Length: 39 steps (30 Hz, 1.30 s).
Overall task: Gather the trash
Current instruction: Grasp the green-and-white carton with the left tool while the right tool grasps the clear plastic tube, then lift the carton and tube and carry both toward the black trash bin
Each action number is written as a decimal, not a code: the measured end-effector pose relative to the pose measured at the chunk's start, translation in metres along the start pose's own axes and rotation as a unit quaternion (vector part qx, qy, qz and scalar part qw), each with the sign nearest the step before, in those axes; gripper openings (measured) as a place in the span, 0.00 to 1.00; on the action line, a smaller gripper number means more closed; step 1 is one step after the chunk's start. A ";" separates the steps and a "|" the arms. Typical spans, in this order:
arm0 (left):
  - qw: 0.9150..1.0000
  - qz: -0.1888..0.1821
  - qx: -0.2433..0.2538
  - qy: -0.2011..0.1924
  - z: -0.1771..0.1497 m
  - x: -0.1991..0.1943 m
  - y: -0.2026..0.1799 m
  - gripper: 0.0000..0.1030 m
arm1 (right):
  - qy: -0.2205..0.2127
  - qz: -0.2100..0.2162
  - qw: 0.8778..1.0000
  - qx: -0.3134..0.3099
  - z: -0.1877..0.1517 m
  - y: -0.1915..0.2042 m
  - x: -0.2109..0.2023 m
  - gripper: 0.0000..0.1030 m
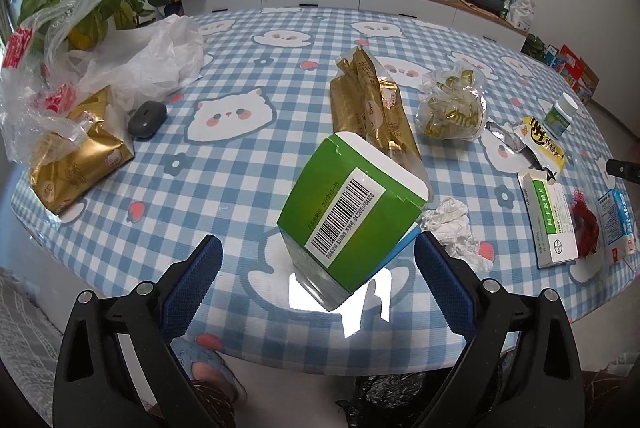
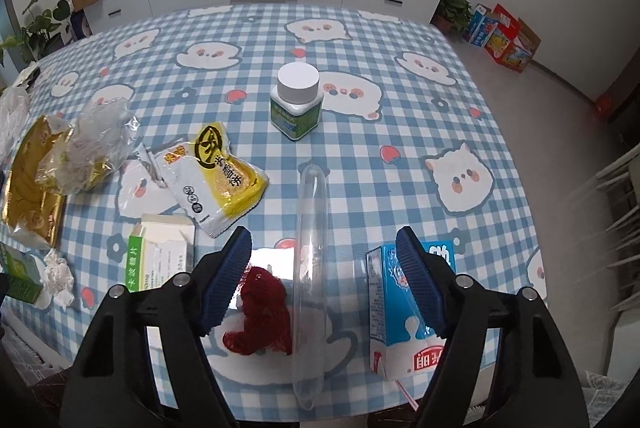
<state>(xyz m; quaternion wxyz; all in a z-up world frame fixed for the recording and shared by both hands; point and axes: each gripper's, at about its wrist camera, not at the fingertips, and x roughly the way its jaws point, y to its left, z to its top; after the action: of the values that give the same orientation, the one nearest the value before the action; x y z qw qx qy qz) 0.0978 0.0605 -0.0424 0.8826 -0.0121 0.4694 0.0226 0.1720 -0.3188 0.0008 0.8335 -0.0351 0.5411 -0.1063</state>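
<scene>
In the left wrist view my left gripper [image 1: 318,248] is open, its blue pads on either side of a green and white carton [image 1: 352,206] that stands tilted on the checked tablecloth [image 1: 240,164]; neither pad clearly touches it. In the right wrist view my right gripper [image 2: 324,240] is open over a clear plastic tube [image 2: 310,268]. A red mesh wad [image 2: 260,312] lies by its left pad and a blue milk carton [image 2: 400,304] by its right pad. A yellow snack wrapper [image 2: 216,172], a crumpled tissue [image 2: 58,276] and an open white-green medicine box [image 2: 160,252] lie to the left.
Gold packets [image 1: 372,108], a clear bag of wrappers [image 1: 452,108], a grey case [image 1: 147,119] and plastic bags [image 1: 132,64] lie on the table. A white-capped pill bottle [image 2: 296,100] stands mid-table. A black trash bag [image 1: 384,400] shows below the table's near edge.
</scene>
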 end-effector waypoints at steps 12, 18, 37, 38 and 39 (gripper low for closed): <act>1.000 0.010 0.010 0.012 0.006 0.024 -0.008 0.83 | 0.056 -0.009 0.998 0.013 0.004 0.005 0.046 0.45; 1.000 0.004 0.014 0.019 0.006 0.033 -0.011 0.74 | 0.070 -0.007 0.997 0.014 0.003 0.004 0.054 0.35; 0.999 -0.021 0.019 0.016 0.005 0.021 -0.019 0.53 | 0.058 0.011 0.998 0.035 0.001 -0.005 0.038 0.23; 1.000 -0.020 0.019 0.015 0.005 0.019 -0.019 0.53 | 0.056 0.011 0.998 0.034 0.000 -0.005 0.036 0.23; 1.000 -0.020 0.020 0.013 0.005 0.017 -0.019 0.53 | 0.055 0.012 0.998 0.035 -0.001 -0.005 0.034 0.23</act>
<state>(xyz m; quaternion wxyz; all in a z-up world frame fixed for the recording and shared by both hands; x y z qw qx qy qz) 0.1129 0.0420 -0.0536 0.8768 -0.0043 0.4809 -0.0041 0.1835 -0.3311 -0.0291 0.8045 0.0064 0.5823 -0.1167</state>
